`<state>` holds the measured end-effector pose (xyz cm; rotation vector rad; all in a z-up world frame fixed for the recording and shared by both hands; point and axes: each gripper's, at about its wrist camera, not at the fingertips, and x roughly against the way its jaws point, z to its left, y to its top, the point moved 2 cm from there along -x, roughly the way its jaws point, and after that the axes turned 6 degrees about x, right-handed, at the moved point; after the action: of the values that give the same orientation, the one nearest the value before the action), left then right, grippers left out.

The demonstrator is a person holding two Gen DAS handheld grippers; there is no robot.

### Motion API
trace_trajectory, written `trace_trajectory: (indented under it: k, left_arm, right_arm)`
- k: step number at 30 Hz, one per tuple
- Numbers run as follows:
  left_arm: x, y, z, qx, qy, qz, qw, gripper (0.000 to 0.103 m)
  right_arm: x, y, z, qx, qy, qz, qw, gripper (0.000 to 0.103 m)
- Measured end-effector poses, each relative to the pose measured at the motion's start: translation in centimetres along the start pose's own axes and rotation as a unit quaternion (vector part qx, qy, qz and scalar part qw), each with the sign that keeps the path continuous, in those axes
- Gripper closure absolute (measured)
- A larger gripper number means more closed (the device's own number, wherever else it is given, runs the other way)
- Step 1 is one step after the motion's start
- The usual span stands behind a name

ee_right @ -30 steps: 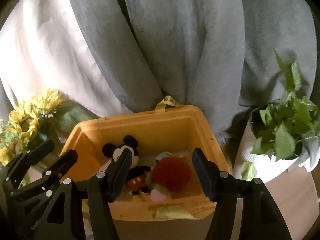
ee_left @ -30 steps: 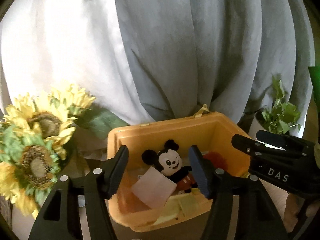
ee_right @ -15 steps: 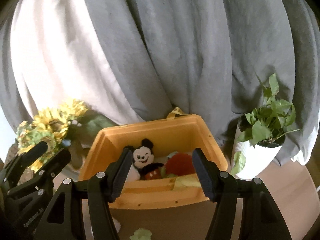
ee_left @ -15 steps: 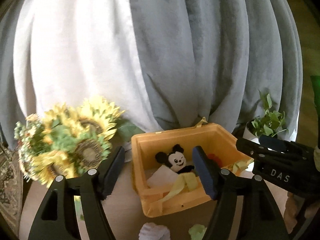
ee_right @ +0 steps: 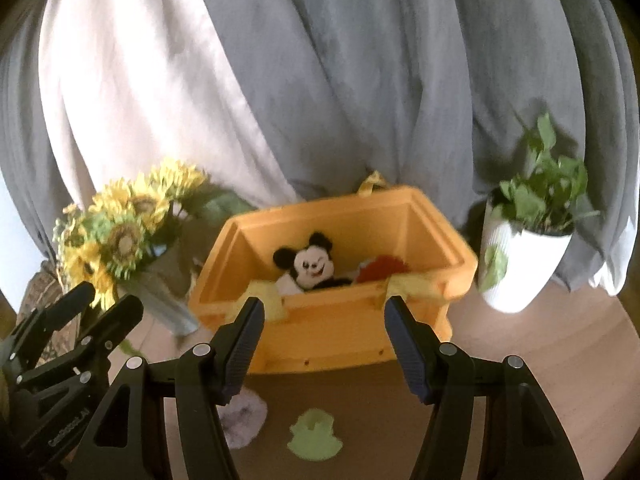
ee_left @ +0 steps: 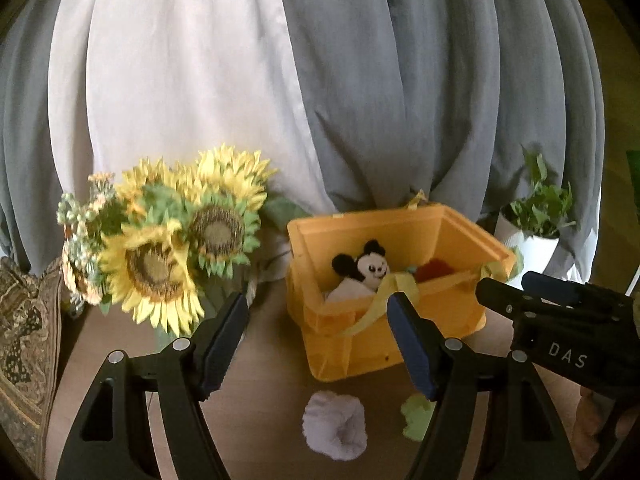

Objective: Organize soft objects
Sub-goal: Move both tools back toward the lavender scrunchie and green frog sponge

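A yellow bin [ee_left: 400, 344] [ee_right: 344, 332] stands on the wooden table. Inside it sit a Mickey Mouse plush [ee_left: 368, 266] [ee_right: 310, 266], a red fluffy item [ee_left: 436, 270] [ee_right: 382, 268] and yellow-green cloth draped over the front rim. A pale lilac fluffy ball [ee_left: 335, 431] [ee_right: 242, 418] and a small light green soft piece [ee_left: 416, 420] [ee_right: 315, 440] lie on the table in front of the bin. My left gripper [ee_left: 318, 346] is open and empty, back from the bin. My right gripper [ee_right: 324, 348] is open and empty, also back from the bin.
A sunflower bouquet [ee_left: 168, 240] [ee_right: 120, 236] stands left of the bin. A white pot with a green plant [ee_left: 532, 236] [ee_right: 524, 256] stands to its right. Grey and white curtains [ee_left: 320, 80] hang behind. A patterned cushion [ee_left: 24, 340] is at far left.
Both grippers have pulled back and away from the bin. The lilac ball and green piece on the table have come into view. Both stay open and empty.
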<state>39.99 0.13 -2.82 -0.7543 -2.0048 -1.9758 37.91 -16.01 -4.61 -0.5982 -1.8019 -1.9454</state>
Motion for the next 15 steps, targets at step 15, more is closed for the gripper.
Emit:
trace_trajectory:
  k: [15]
  left_arm:
    - [-0.9,-5.9,0.7,-0.020,-0.009,0.075,0.9970,0.031]
  right_arm:
    - [-2.3,-4.0,1.3,0.016,0.022,0.076,0.997,0.039]
